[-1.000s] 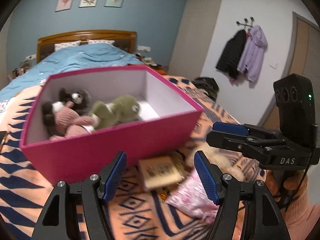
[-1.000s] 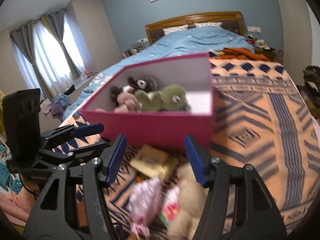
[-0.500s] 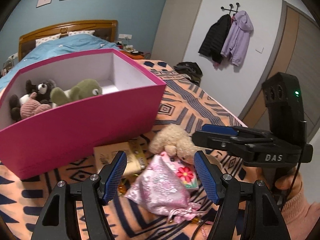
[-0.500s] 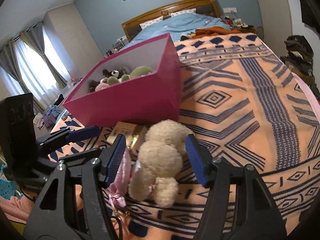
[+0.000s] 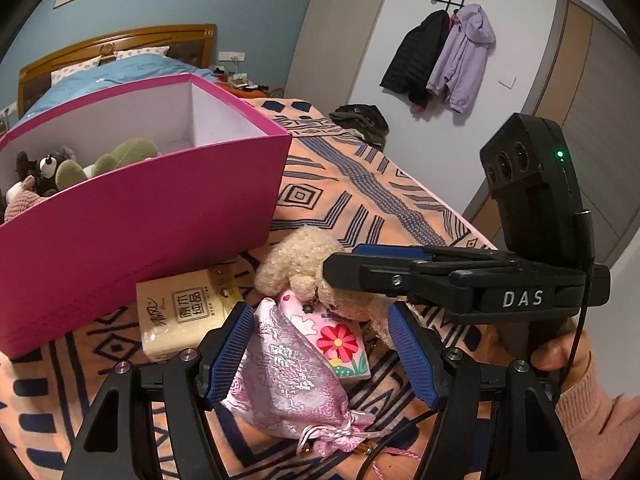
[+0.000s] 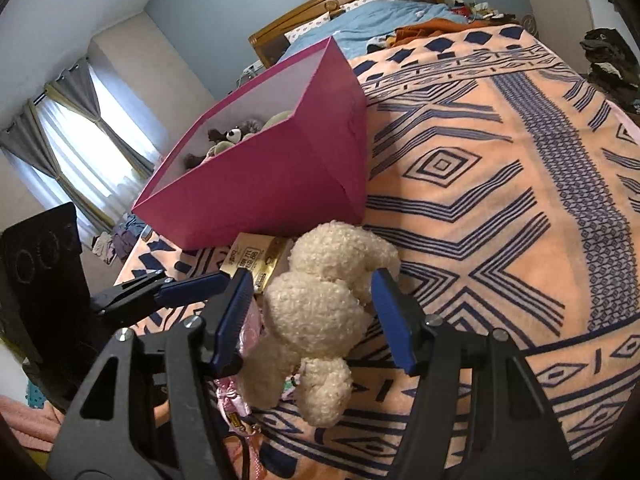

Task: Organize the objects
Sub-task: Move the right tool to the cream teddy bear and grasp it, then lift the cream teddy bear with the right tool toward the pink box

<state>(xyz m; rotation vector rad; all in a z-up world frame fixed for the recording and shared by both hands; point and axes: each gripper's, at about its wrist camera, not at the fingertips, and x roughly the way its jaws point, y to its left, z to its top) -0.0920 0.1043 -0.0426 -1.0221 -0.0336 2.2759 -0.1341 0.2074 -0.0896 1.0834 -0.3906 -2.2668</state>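
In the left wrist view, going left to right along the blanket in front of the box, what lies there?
Tissue pack → pink satin pouch → flowered card → cream plush toy, partly under the right tool. The pouch sits between the open fingers of the left tool.

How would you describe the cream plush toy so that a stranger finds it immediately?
Start at the big pink box on the patterned bedspread. Just in front of its near corner lies the cream plush toy, between the open fingers of the right gripper. Unlike the shiny pink pouch and tissue pack beside it, it is curly and woolly.
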